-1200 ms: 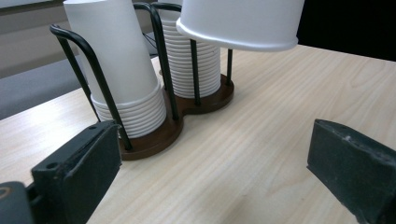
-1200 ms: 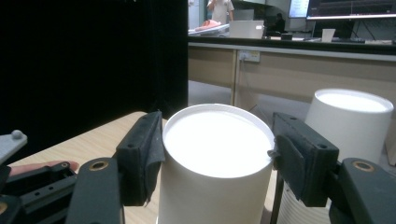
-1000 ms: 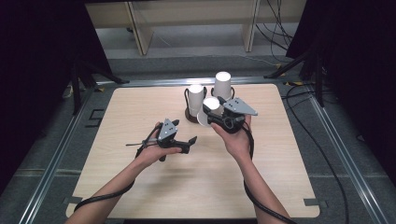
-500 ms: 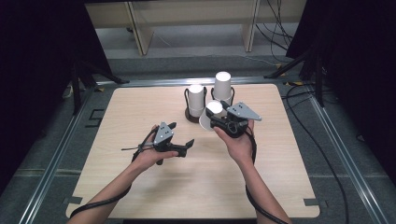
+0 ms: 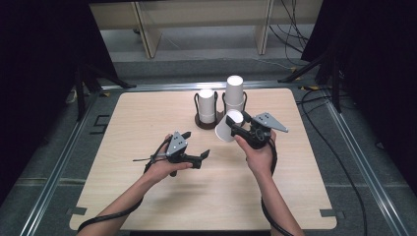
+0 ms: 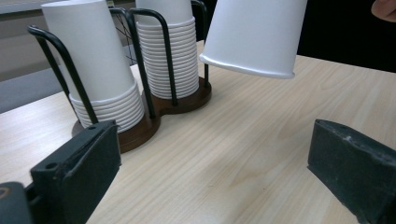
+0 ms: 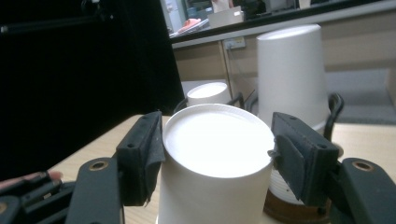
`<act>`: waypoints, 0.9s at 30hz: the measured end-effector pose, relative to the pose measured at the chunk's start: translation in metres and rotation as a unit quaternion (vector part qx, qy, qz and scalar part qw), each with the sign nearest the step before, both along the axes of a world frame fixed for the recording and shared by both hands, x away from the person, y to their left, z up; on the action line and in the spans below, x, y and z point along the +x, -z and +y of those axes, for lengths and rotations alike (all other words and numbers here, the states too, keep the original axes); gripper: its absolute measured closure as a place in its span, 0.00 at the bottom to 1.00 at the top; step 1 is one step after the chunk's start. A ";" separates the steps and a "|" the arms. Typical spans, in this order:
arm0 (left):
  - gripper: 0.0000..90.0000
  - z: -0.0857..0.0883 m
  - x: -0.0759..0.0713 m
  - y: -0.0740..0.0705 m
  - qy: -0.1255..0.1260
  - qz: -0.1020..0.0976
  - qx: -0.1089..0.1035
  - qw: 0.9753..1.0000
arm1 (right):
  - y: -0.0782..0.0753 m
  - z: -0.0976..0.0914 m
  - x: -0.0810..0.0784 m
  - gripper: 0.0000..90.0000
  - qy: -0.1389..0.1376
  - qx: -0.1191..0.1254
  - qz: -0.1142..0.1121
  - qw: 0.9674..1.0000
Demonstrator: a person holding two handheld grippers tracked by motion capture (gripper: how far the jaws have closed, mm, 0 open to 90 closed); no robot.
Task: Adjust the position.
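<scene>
My right gripper [image 5: 235,122] is shut on a single white paper cup [image 5: 223,132], held upside down and tilted, just in front of the cup holder. In the right gripper view, the pads [image 7: 145,154] press both sides of the cup [image 7: 215,163] near its closed bottom. A dark wooden holder [image 5: 201,123] with black wire loops carries two stacks of upside-down white cups [image 5: 206,104] [image 5: 234,93]. My left gripper [image 5: 196,144] rests low over the table, open with nothing between its fingers. The left gripper view has the held cup [image 6: 254,32] hanging above the table beside the stacks [image 6: 95,60] [image 6: 163,51].
The light wooden table [image 5: 147,113] has bare room to the left, right and front of the hands. Its metal frame [image 5: 59,162] runs along the sides. Black cables [image 5: 314,105] lie off the right edge, and a shelf unit [image 5: 147,29] stands beyond the far edge.
My right hand has carried the cup away from the holder, toward the near side and slightly down. The left hand has stayed about where it was.
</scene>
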State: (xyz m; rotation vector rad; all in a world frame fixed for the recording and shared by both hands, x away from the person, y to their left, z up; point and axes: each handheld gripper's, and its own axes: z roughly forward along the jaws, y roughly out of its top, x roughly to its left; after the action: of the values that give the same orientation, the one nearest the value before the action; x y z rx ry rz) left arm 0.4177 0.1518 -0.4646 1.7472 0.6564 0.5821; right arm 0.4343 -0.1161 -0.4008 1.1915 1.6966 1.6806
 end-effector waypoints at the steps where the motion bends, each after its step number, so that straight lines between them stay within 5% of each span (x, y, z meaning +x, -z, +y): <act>1: 0.02 -0.001 -0.001 0.001 0.002 0.002 0.004 1.000 | 0.002 -0.002 0.000 0.41 0.004 0.011 0.005 1.000; 10: 0.02 -0.008 -0.004 0.001 0.012 -0.003 0.001 1.000 | 0.012 -0.014 -0.001 0.41 0.012 0.070 0.057 0.996; 27: 0.03 -0.027 -0.003 0.006 0.036 -0.009 0.000 0.999 | 0.025 -0.027 0.005 0.41 0.003 0.125 0.122 0.985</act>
State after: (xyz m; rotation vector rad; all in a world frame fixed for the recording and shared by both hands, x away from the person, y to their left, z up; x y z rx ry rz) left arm 0.4148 0.1243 -0.4707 1.7565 0.5772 0.5481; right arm 0.4397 -0.1427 -0.4261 1.5727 1.6501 1.8503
